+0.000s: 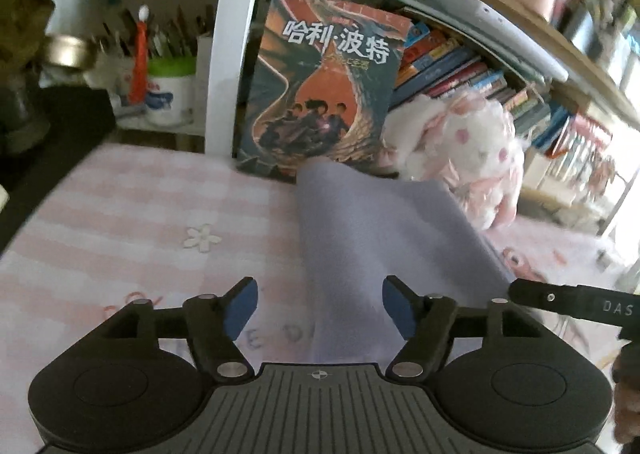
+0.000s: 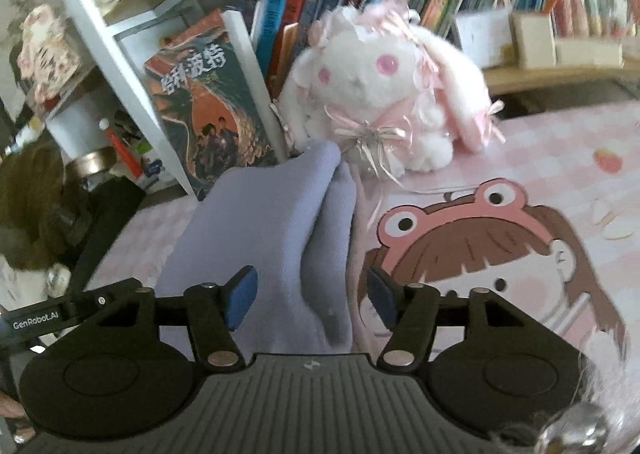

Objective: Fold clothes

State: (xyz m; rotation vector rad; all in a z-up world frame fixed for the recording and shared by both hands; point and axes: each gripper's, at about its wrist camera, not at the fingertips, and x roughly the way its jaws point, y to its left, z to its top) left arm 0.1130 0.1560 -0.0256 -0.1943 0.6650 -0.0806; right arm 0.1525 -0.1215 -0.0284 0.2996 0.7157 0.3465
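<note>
Plush rabbit (image 2: 384,94) touching lilac garment (image 2: 272,222)

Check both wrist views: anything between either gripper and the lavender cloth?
Nothing visible. The lavender cloth lies directly ahead of the left gripper and the right gripper, whose open jaws are clear of it. The plush bunny and upright book sit beyond its far end.

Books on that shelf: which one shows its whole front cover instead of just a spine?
The Harry Potter book with Chinese title lettering, standing on the pink tablecloth left of the white plush rabbit. The other books show only spines.
</note>
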